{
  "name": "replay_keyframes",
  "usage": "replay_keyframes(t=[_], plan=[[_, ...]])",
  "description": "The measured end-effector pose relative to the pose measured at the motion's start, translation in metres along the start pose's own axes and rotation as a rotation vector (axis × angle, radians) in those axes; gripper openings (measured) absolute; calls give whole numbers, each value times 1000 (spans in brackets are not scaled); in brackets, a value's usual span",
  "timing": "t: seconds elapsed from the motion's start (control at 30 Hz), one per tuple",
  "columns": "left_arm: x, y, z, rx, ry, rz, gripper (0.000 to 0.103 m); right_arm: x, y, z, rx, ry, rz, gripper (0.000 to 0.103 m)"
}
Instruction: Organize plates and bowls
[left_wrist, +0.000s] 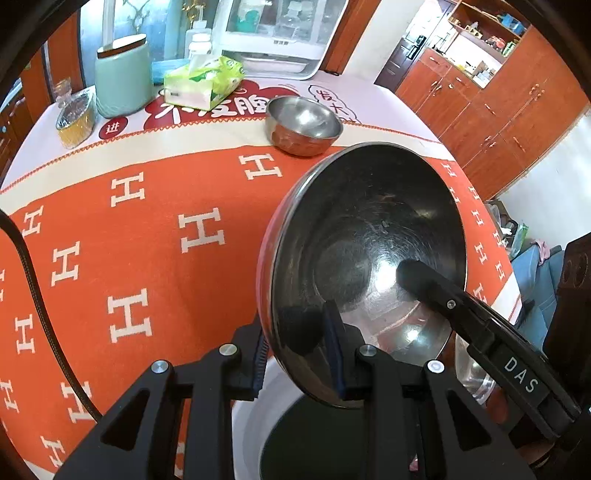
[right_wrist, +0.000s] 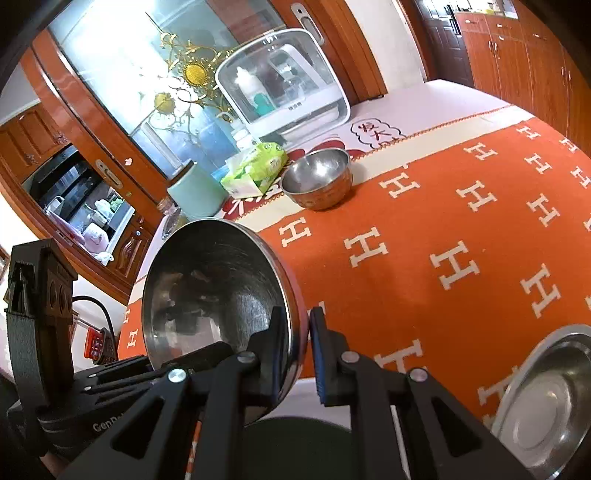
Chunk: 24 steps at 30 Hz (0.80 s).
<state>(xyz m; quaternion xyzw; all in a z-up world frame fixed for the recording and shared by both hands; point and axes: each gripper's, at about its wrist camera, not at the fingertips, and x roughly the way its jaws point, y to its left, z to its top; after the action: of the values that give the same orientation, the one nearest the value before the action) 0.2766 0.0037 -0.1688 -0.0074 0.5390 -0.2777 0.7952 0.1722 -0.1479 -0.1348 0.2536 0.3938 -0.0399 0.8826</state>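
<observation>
Large steel bowl (left_wrist: 369, 266) held off the table, tipped on edge, by both grippers. Left gripper (left_wrist: 299, 354) clamped narrow on the bowl's near rim, one pad outside the wall, one inside. Right gripper (right_wrist: 298, 354) likewise pinched on the rim at the opposite side, one finger (left_wrist: 432, 284) reaching into the bowl's hollow in the left wrist view. Below the lifted bowl, a white-rimmed dark dish (left_wrist: 314, 435), partly hidden by the gripper frames. Small steel bowl (left_wrist: 303, 124) upright on the orange cloth (left_wrist: 166, 229), well apart from the held bowl, near the far edge. Steel plate (right_wrist: 546, 402) flat on the cloth at the right gripper's right. Behind the small bowl: green tissue pack (left_wrist: 205, 83), pale green canister (left_wrist: 123, 75), glass jar (left_wrist: 75, 118), white cabinet (right_wrist: 284, 81).
</observation>
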Motion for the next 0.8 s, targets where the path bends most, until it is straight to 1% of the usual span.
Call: replay_keyframes(t=[0.13, 0.27, 0.63, 0.8], plan=[[-10, -12, -7, 21, -14, 12, 26, -15, -2, -6, -4, -11, 3, 14], [-21, -25, -18, 39, -37, 6, 26, -32, -5, -13, -16, -23, -1, 14], [-21, -66, -41, 89, -16, -38, 26, -72, -32, -29, -21, -33, -52, 14], [-18, -90, -50, 111, -7, -76, 26, -90, -46, -32, -30, -40, -84, 14]])
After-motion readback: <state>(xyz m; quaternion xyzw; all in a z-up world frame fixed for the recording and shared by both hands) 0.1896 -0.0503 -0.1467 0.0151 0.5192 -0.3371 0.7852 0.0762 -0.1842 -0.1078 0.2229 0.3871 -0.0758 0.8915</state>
